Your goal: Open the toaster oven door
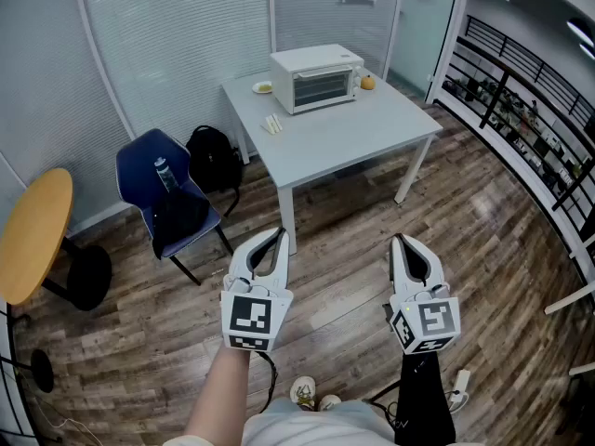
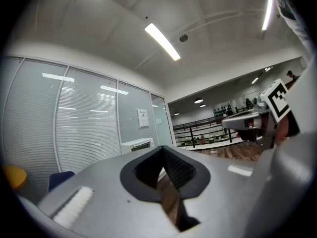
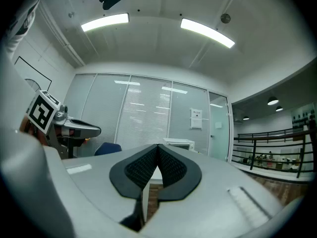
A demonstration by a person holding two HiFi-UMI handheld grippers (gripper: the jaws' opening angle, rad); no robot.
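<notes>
White toaster oven sits at the far edge of the grey table, door looks shut. On the table right of it is an orange fruit, and left of it a small plate, contents unclear. Left of the table: blue chair, black backpack. Right of the table: black railing. Wood plank floor. Left gripper and right gripper are well short of the table, both with jaws closed together and nothing held.

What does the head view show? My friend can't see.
A white toaster oven, door shut, sits on a grey table. Far from it, the left tool and right tool are held shut and empty above a wooden floor.
</notes>
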